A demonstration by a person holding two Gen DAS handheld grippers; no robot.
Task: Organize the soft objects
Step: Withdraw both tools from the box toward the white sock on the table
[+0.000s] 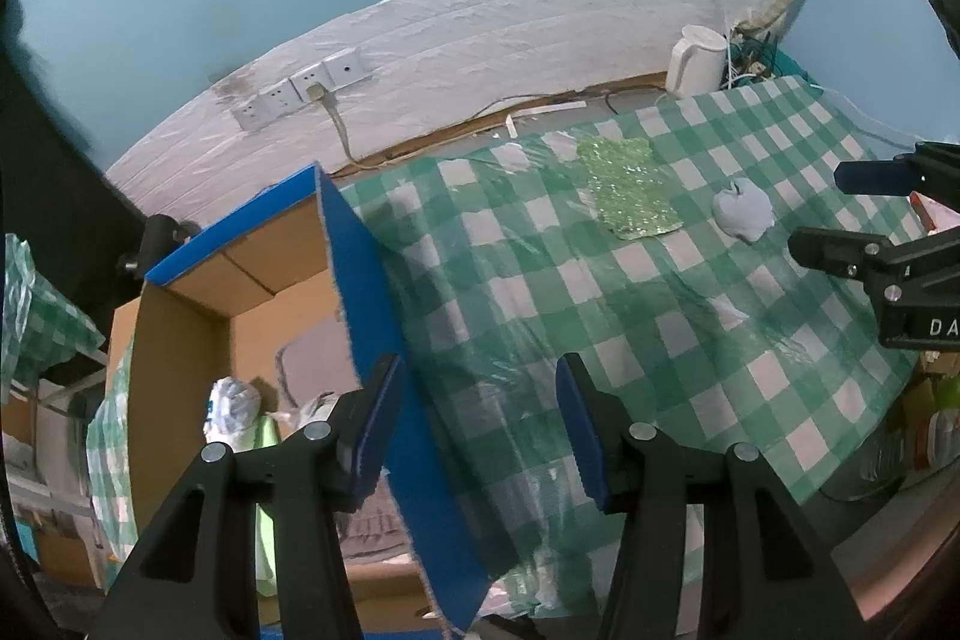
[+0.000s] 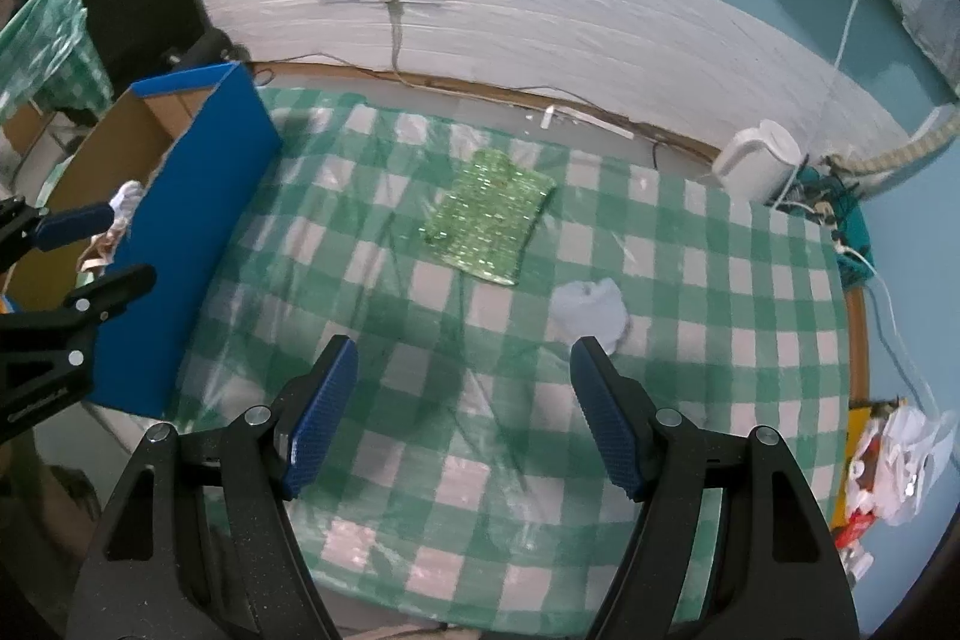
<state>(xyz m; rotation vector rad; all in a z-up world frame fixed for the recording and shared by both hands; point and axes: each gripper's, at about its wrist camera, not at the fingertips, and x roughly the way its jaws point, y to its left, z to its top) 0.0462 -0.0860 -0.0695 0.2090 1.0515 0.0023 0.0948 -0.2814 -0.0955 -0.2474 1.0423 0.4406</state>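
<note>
White crumpled soft cloth wad [image 2: 591, 313] on checked worktop [image 2: 750, 400], just above right claw [image 2: 465, 409] right fingertip | right claw open, empty, nearer | left claw [image 1: 477, 421] open, empty, over blue-edged cardboard box [image 1: 354, 280] wall, lower left.

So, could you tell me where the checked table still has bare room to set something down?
The wide checked cloth nearest the right gripper is free, as is the strip between the blue box and the green sheet. It is crowded around the white cloth and the kettle.
</note>
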